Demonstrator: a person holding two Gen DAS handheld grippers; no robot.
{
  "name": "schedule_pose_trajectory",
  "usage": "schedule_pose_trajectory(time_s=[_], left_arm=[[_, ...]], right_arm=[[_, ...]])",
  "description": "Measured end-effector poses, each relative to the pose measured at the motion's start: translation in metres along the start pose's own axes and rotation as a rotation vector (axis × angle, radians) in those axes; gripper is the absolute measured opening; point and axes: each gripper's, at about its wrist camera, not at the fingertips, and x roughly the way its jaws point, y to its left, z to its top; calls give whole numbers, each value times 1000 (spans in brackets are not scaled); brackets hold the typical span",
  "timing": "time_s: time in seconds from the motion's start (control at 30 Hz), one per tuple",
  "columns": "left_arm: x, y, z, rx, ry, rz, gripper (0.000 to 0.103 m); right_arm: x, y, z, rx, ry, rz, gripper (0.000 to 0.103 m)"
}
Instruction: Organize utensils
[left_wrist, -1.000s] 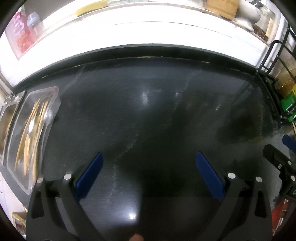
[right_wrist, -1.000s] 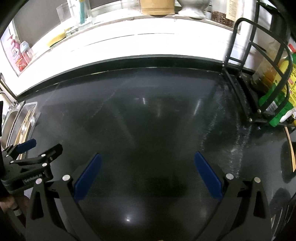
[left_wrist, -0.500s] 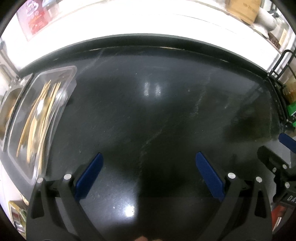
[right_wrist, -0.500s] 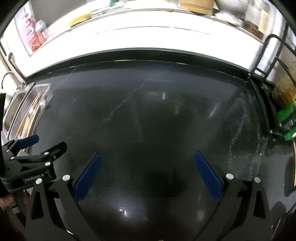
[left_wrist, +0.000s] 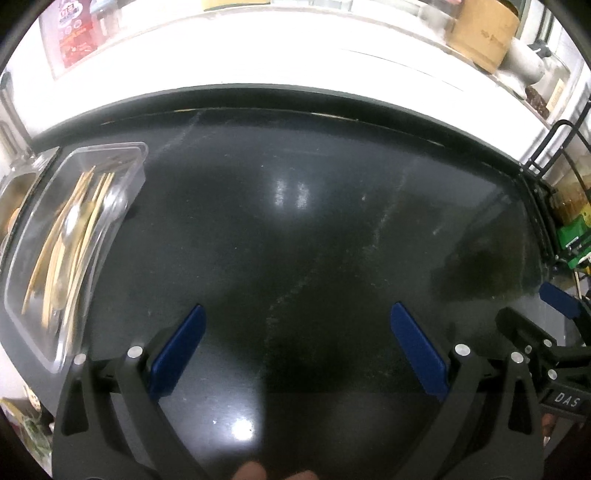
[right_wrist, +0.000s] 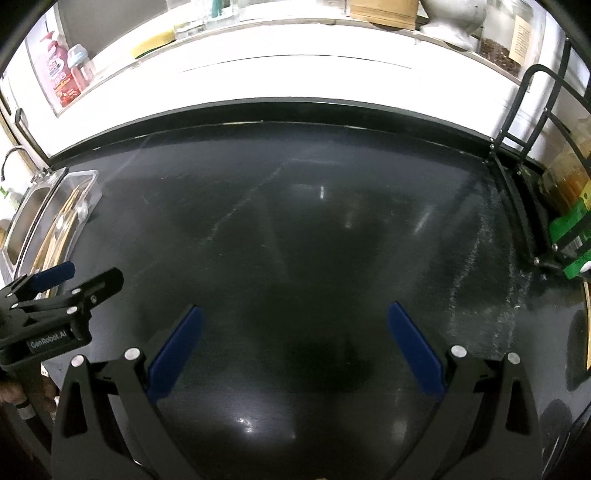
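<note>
Lying in a clear plastic tray (left_wrist: 122, 162) at the counter's left edge, beside the sink (right_wrist: 26, 221), are wooden chopsticks (left_wrist: 79, 229) and a metal spoon (left_wrist: 68, 225). I hold my left gripper (left_wrist: 295, 343) and right gripper (right_wrist: 293, 341) spread wide, empty, above the black countertop (left_wrist: 314, 229).

left tool (left_wrist: 295, 347) nearer utensil tray (left_wrist: 22, 314), right tool (right_wrist: 293, 345) swung left

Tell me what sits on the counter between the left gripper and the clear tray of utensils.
Nothing: in the left wrist view, only bare black countertop separates the open left gripper from the clear tray of utensils.
</note>
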Motion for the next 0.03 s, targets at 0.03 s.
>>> schedule_pose_trajectory(time_s=[0.03], left_arm=[[0, -2, 0, 3, -3, 4, 97]], right_arm=[[0, -2, 0, 2, 0, -1, 96]])
